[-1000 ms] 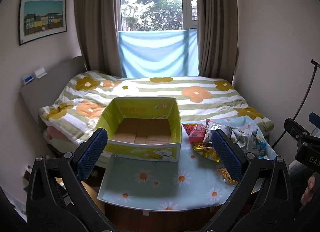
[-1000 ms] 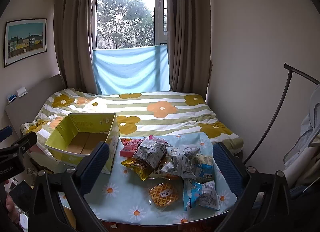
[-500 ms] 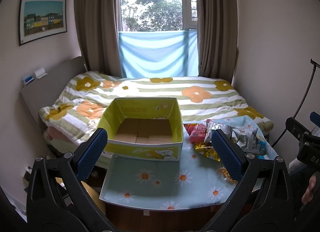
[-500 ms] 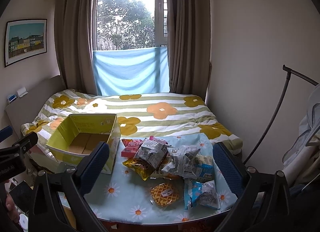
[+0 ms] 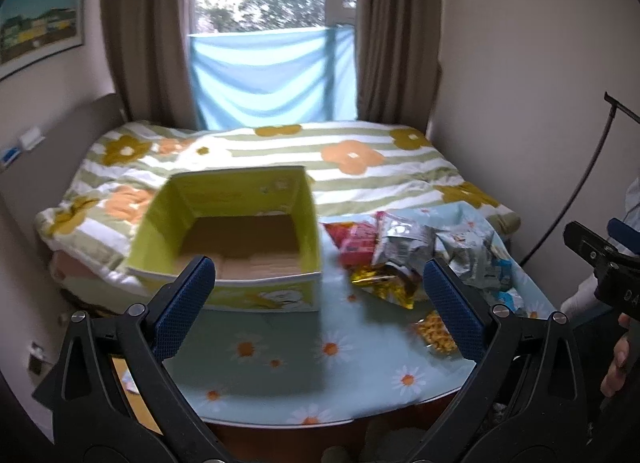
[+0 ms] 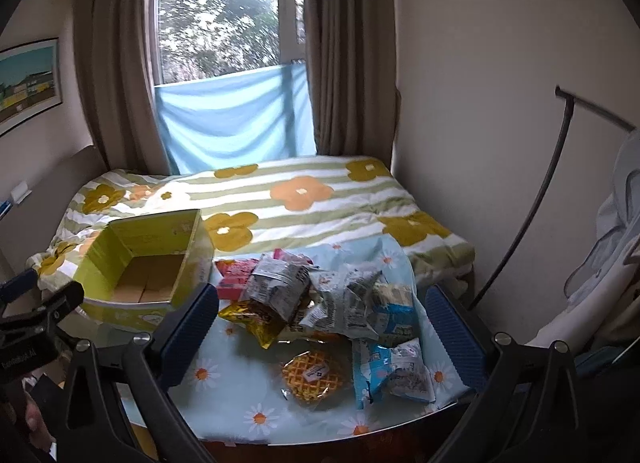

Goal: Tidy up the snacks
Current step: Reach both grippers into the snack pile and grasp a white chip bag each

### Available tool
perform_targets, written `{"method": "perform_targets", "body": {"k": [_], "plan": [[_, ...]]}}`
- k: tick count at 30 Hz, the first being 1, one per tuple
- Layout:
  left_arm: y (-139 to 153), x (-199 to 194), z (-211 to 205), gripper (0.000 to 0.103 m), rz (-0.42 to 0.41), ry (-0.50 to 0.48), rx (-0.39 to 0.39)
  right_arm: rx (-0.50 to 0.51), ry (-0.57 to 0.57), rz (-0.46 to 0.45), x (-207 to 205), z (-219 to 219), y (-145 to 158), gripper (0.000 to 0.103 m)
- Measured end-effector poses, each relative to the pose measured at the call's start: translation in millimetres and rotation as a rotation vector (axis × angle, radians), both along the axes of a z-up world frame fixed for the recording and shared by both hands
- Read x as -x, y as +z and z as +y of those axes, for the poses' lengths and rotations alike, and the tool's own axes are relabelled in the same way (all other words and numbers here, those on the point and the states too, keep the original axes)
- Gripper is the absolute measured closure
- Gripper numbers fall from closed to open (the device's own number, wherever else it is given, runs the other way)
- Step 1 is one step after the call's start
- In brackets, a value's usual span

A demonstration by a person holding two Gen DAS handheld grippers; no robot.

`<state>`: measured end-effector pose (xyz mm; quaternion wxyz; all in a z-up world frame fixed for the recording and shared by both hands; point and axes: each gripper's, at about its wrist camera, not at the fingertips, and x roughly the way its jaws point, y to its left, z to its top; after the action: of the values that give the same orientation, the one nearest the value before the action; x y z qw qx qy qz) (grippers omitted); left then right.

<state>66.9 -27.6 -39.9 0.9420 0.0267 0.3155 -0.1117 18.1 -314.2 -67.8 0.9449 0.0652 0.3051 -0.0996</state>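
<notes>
An empty yellow-green box stands at the left of a small table with a daisy cloth; it also shows in the right wrist view. A pile of snack packets lies to its right: silver bags, a red pack, a gold pack, a waffle and blue packs. The pile also shows in the left wrist view. My left gripper is open and empty, in front of the box. My right gripper is open and empty, in front of the pile.
A bed with a flowered striped cover lies right behind the table. A wall and a black curved rod are at the right. The table's front edge is close below my grippers.
Both grippers have moved forward and down toward the table, so box and snacks look larger. Both stay open. The snacks and box have not moved.
</notes>
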Motion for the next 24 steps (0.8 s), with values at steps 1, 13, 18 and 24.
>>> {"method": "perform_targets", "body": {"k": [1,13,18,24], "plan": [[-4.9,-11.0,-9.7,0.000,0.017,-0.022,-0.002,-0.008,-0.003,0.007,-3.2,-2.6,-2.1,0.000],[-83.5,-122.4,-122.4,0.000,0.217,-0.198,-0.083,-0.174,0.005,0.210,-94.0,-79.5,-85.5,0.000],[-129.0,-164.0,-165.7,0.000,0.307,-0.256,-0.148,-0.243,0.055,0.309,-126.1,-100.1,-123.9,0.000],[-165.9,-195.7,-192.5,0.000,0.377,-0.285,-0.204,-0.268,0.146,0.386,-149.4,-105.4,-162.6,0.000]]}}
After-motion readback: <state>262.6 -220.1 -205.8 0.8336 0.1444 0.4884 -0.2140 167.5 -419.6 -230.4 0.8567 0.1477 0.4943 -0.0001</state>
